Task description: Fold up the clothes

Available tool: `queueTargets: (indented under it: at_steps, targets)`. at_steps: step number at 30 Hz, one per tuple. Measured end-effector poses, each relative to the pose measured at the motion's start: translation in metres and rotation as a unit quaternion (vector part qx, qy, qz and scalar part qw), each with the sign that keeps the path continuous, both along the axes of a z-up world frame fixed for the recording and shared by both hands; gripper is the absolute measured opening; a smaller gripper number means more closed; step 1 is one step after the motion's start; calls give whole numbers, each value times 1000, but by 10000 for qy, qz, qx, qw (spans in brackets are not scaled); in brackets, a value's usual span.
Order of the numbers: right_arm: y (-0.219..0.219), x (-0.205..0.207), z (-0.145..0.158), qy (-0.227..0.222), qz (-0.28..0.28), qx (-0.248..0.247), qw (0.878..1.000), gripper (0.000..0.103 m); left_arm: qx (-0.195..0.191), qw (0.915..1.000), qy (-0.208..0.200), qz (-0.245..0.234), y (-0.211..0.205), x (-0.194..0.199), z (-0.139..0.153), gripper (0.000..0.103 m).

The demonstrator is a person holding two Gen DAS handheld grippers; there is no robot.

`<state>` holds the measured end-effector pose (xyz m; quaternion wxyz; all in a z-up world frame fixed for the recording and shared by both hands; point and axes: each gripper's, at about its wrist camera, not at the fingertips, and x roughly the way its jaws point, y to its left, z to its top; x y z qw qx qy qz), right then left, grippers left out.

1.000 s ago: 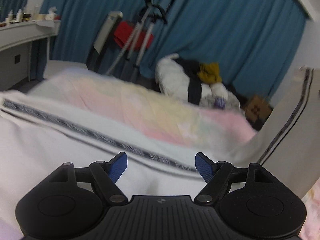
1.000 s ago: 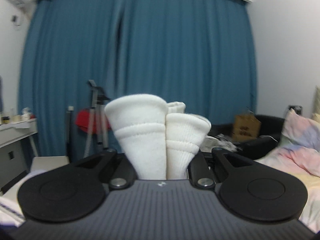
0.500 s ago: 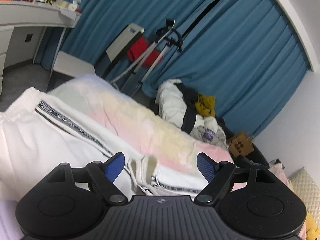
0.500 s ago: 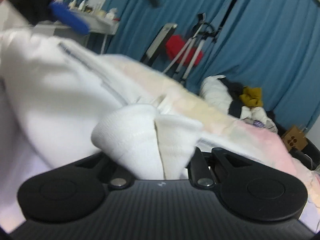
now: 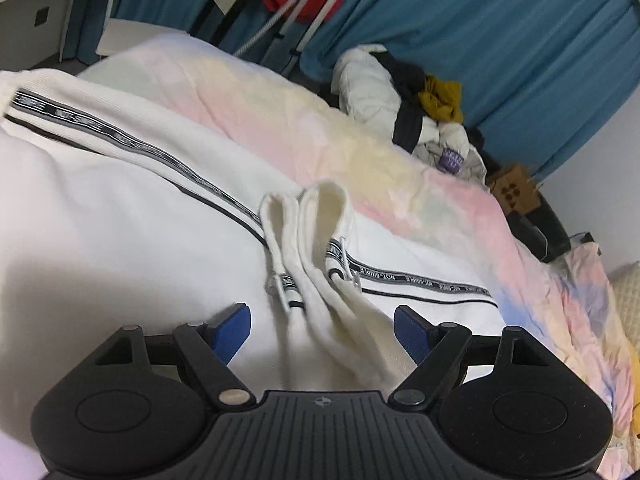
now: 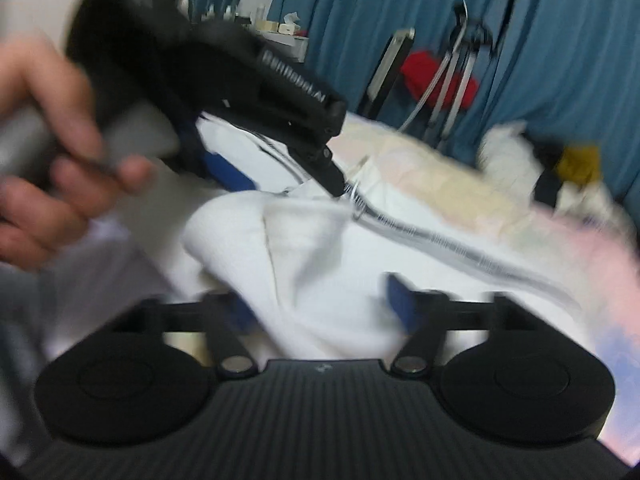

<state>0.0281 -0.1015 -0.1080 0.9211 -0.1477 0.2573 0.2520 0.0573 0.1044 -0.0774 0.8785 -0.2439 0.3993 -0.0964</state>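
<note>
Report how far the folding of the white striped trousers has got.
Done: the white trousers with grey lettered side stripes lie doubled over on the pastel bedspread, cuffs laid on top. In hand: nothing; the right gripper has just opened, cloth loose between its fingers; the left gripper is open. Left: any further fold.

right gripper [image 6: 320, 304]: jaws just opened, white trousers [image 6: 304, 248] loose between | left gripper [image 6: 280, 168] above, hand-held

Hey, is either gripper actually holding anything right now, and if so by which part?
Nothing is held. The right gripper has just opened, its pads apart from the white cuffs between them. The left gripper is open over the cuffs too.
</note>
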Motion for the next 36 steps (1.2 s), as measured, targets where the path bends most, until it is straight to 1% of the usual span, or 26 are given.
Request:
queueTargets:
  at_steps: [2, 3, 4, 5, 6, 7, 8, 9, 10, 11, 13, 14, 16, 18, 19, 21, 23, 24, 26, 27, 28, 32, 34, 36]
  targets:
    - [-22, -3, 6, 436, 8, 589, 9973, 83, 17, 10000, 24, -45, -3, 5, -3, 80]
    - [-34, -3, 9, 670, -36, 944, 9933, 83, 41, 10000, 45, -60, -5, 6, -4, 81]
    - [-48, -8, 10, 877, -178, 1409, 9860, 83, 65, 9999, 67, -76, -6, 8, -5, 80]
    - [-66, -7, 14, 1098, -406, 1969, 9734, 83, 78, 9999, 98, -82, -7, 9, -7, 80]
    - [-86, -4, 15, 1380, -670, 2525, 9554, 83, 84, 9998, 125, -101, -7, 11, -7, 80]
    - [-107, 1, 12, 1715, -971, 3059, 9315, 83, 89, 9998, 151, -123, -8, 13, -8, 81]
    - [-128, 3, 5, 2113, -1308, 3533, 9019, 83, 95, 9997, 176, -145, -9, 15, -8, 81]
    - [-149, 5, -2, 2483, -1632, 3978, 8680, 83, 104, 9996, 210, -155, -10, 18, -9, 81]
    - [-167, 5, -9, 2613, -1878, 4285, 8443, 86, 113, 9995, 245, -164, -12, 21, -10, 81]
    - [-186, 5, -16, 2738, -2119, 4582, 8186, 86, 123, 9994, 281, -172, -13, 24, -10, 81]
    - [-222, 5, -29, 2961, -2577, 5139, 7627, 86, 186, 9990, 338, -214, -18, 32, -12, 81]
    - [-230, 6, -33, 2974, -2649, 5316, 7475, 86, 257, 9987, 368, -248, -23, 37, -13, 81]
    - [-236, 12, -47, 3216, -2785, 5464, 7215, 86, 377, 9979, 390, -343, -31, 44, -15, 81]
    - [-234, 16, -60, 3410, -2839, 5601, 6996, 86, 468, 9973, 388, -401, -35, 49, -18, 81]
    - [-232, 20, -65, 3396, -2756, 5742, 6921, 86, 506, 9971, 381, -424, -37, 50, -19, 81]
    - [-224, 31, -69, 3263, -2527, 6037, 6820, 86, 479, 9973, 354, -418, -38, 52, -21, 81]
    - [-223, 47, -66, 3015, -2436, 6216, 6807, 86, 393, 9979, 335, -389, -37, 54, -22, 81]
    - [-222, 54, -64, 2887, -2394, 6295, 6804, 86, 346, 9981, 326, -382, -37, 56, -23, 81]
    - [-212, 66, -65, 2650, -2449, 6188, 6978, 86, 247, 9986, 311, -355, -35, 58, -25, 81]
    - [-210, 70, -67, 2641, -2486, 6162, 6991, 86, 197, 9988, 305, -331, -33, 58, -26, 81]
    - [-208, 77, -70, 2627, -2529, 6169, 6975, 86, 150, 9990, 292, -302, -33, 59, -27, 81]
    - [-203, 91, -71, 2185, -2466, 6434, 6910, 86, 90, 9996, 140, -213, -35, 58, -30, 81]
    - [-210, 92, -64, 1919, -2427, 6505, 6937, 86, 31, 9999, 61, -127, -36, 59, -30, 81]
    - [-218, 92, -60, 1658, -2354, 6668, 6873, 86, -17, 10000, -2, -25, -39, 62, -30, 80]
